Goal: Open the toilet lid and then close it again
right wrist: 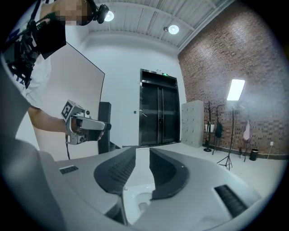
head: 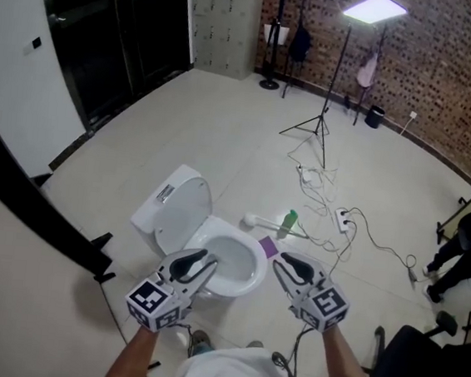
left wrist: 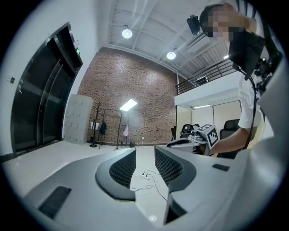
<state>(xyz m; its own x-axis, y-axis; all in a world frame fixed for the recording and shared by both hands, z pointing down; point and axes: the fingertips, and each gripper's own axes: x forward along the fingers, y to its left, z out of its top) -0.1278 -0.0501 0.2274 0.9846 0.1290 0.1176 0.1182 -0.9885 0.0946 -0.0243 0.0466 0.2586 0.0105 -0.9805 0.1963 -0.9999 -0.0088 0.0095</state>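
Note:
A white toilet [head: 225,268] stands on the floor below me, its lid [head: 181,210] raised and leaning back to the left, the bowl uncovered. My left gripper [head: 200,267] hovers over the bowl's near left rim, jaws apart, with nothing between them. Over the right rim my right gripper [head: 288,264] is held the same way, empty, with a narrow gap. The left gripper view looks level across the room, with only floor and cables showing between the left gripper's [left wrist: 144,164] jaws. Between the right gripper's [right wrist: 142,168] jaws the toilet bowl [right wrist: 137,203] shows below.
A white toilet brush [head: 251,220], a green bottle [head: 288,223] and a purple item [head: 269,246] lie just beyond the toilet. A power strip [head: 343,221] with loose cables and a light stand [head: 331,110] are farther back. A black panel [head: 37,204] runs along the left; a chair [head: 422,366] sits at the lower right.

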